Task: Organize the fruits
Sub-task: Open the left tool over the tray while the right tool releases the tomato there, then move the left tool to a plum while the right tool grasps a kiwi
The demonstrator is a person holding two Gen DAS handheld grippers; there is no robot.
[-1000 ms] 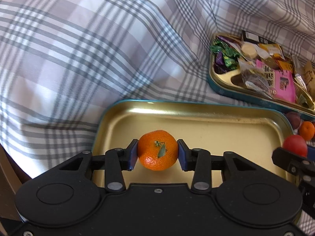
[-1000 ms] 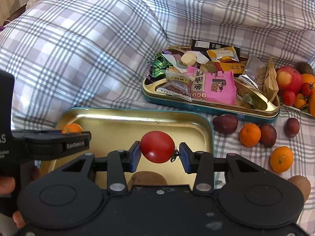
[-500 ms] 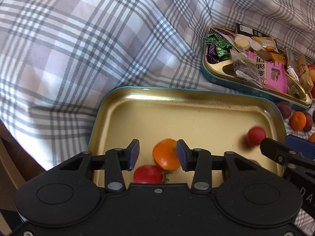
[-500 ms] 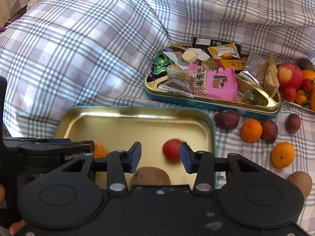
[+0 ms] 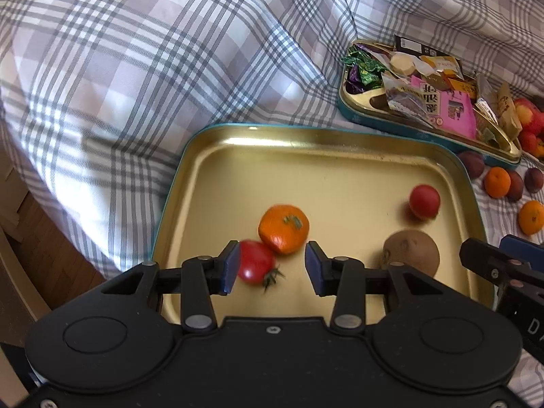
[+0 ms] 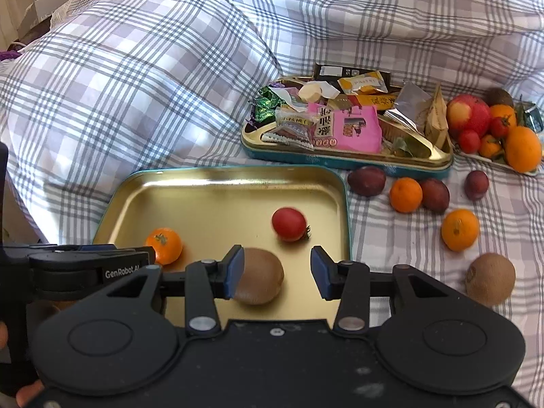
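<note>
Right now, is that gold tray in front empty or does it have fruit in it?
Not empty. The gold tray holds a mandarin, two tomatoes and a kiwi.

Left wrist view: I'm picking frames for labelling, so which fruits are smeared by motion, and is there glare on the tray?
Left wrist view: the tomato by the left pad and the mandarin are motion-smeared; a bright glare streak lies on the gold tray at its far rim. Right wrist view: the tomato is slightly soft.

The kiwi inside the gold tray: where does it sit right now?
In the right wrist view the kiwi lies near the gold tray's front edge, below the red tomato and right of the mandarin.
</note>
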